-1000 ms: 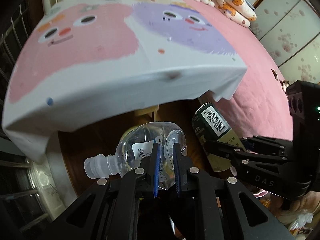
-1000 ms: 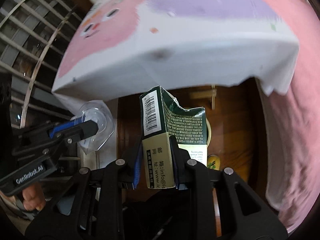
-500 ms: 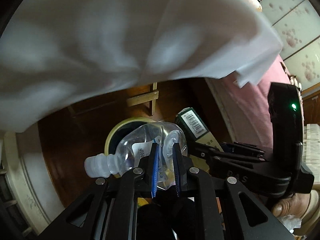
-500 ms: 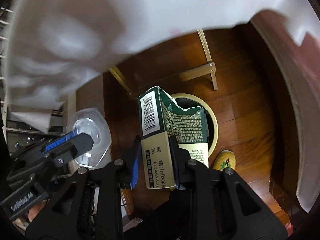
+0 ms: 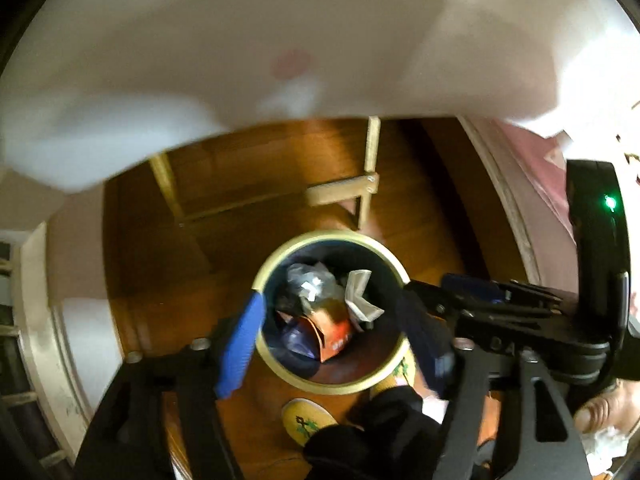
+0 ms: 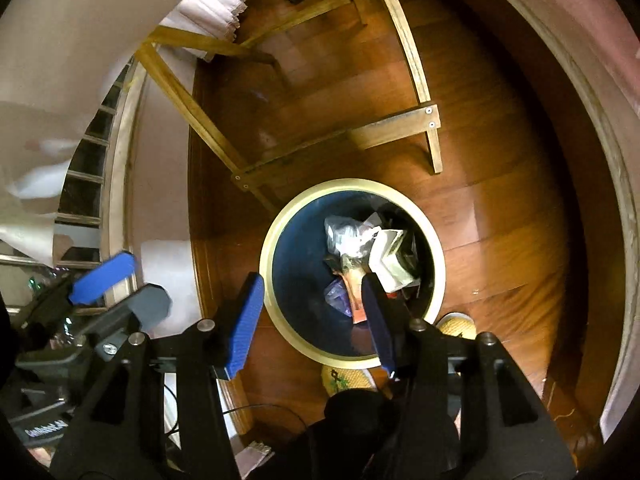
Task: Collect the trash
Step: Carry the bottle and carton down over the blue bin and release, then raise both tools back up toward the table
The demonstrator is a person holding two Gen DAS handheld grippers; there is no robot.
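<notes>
A round trash bin with a cream rim (image 5: pixel 280 364) (image 6: pixel 276 236) stands on the wooden floor right below both grippers. Inside lie a clear plastic bottle (image 5: pixel 310 282) (image 6: pixel 348 238), a crumpled carton (image 5: pixel 360 300) (image 6: pixel 394 260) and an orange wrapper (image 5: pixel 332 328). My left gripper (image 5: pixel 336 340) is open and empty above the bin. My right gripper (image 6: pixel 312 320) is open and empty above the bin. The right gripper also shows in the left wrist view (image 5: pixel 480 300), and a left fingertip in the right wrist view (image 6: pixel 104 276).
A white tablecloth (image 5: pixel 280 48) hangs over the wooden table frame (image 6: pixel 400 128) just behind the bin. A pink bed edge (image 6: pixel 592 40) runs along the right. The person's yellow slippers (image 5: pixel 306 420) stand by the bin. Window bars (image 6: pixel 84 184) are at the left.
Both grippers tilted down over the bin and opened. The clear bottle left the left gripper and the green carton left the right gripper; both now lie in the bin.
</notes>
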